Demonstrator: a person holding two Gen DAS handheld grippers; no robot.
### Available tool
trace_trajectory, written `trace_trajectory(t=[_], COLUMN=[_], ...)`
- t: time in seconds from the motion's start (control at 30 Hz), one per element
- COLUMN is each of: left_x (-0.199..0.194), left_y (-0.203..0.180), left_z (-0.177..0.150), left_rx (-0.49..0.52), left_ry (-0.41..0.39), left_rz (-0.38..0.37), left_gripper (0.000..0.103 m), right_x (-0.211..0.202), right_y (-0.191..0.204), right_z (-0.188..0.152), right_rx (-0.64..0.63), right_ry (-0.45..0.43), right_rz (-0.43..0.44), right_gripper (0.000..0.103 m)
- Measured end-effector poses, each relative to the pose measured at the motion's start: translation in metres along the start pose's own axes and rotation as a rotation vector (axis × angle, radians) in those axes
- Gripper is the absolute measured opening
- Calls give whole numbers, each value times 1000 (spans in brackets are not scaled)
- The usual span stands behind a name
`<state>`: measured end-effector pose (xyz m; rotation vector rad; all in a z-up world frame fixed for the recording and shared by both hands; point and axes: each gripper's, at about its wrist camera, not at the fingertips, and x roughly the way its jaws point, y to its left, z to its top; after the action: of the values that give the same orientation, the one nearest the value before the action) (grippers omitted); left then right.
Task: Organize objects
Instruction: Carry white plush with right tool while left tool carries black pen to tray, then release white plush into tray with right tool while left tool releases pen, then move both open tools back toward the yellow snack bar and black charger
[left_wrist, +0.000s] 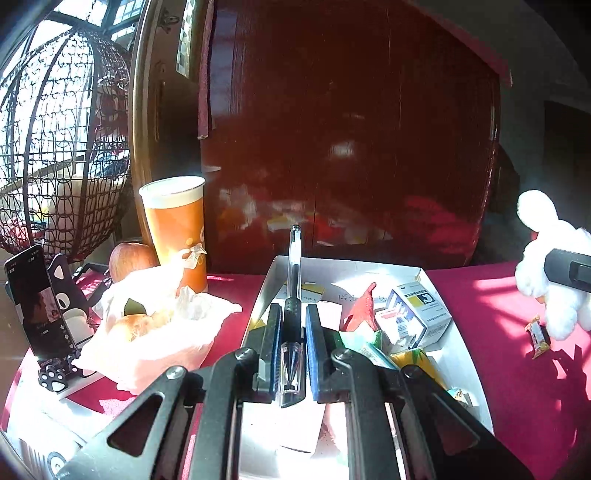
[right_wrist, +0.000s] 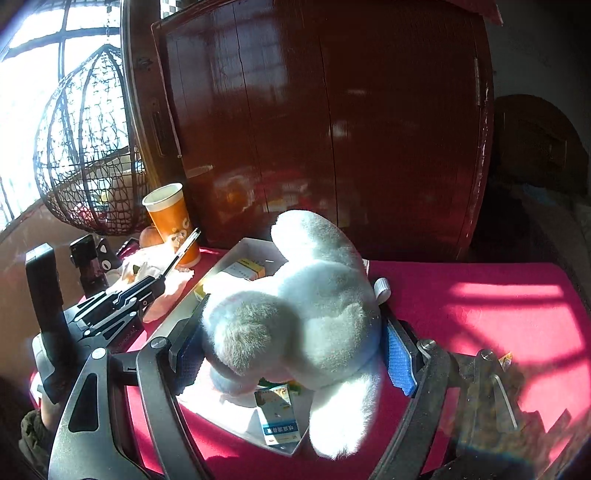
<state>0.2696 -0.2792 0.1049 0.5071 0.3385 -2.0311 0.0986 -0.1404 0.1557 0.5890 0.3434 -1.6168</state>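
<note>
Pen (left_wrist: 293, 314) sits clamped lengthwise in the left fingers (left_wrist: 275, 332) above the white tray (left_wrist: 458, 354), apparently for dropping in. Right fingers (right_wrist: 400, 354) squeeze the plush toy (right_wrist: 295, 306) over the same tray, the orange cup (left_wrist: 175, 225) behind on the desk (left_wrist: 517, 369).

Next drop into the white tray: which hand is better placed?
Left, probably. The left gripper holds the pen directly over the tray. The right gripper carries the plush toy over the tray's near corner, partly above the red cloth.
</note>
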Motion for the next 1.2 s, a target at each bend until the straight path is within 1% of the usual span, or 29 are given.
trace_trajectory(t=[0.2,0.4,0.57,0.63,0.73,0.8,0.87,0.9,0.93,0.97,1.0,1.03,1.13,1.2], left_x=[24,51,80,91,103,104,104,105,105,105,102,97,79,65], left_y=[4,6,7,9,17,15,12,12,12,13,14,16,19,23], left_z=[2,12,25,28,30,31,32,32,32,31,31,31,33,33], left_rx=[19,17,-54,-77,-140,-134,-116,-119,-127,-136,-144,-153,-183,-228], left_ry=[49,101,164,183,207,195,190,194,199,198,188,163,117,83], left_rz=[19,-2,-79,-83,-106,-104,-99,-102,-98,-82,-66,-54,-9,-2], left_gripper=[10,10,11,12,12,12,12,16,24,55,96,102,103,103], right_x=[29,62,90,101,115,121,125,127,127,125,122,118,103,92], right_y=[23,34,43,44,42,40,38,39,40,41,41,41,39,39], right_z=[0,-6,-9,-9,-8,-9,-11,-14,-15,-17,-18,-19,-21,-23], right_rx=[-55,-94,-104,-98,-83,-75,-71,-79,-94,-109,-116,-117,-115,-116], right_ry=[34,94,128,129,141,142,152,158,157,149,138,125,94,72], right_rz=[17,-6,-20,-22,-47,-48,-31,-25,-40,-61,-74,-76,-64,-68], right_gripper=[81,81,81,83,84,84,86,88,91,94,103,103,103,103])
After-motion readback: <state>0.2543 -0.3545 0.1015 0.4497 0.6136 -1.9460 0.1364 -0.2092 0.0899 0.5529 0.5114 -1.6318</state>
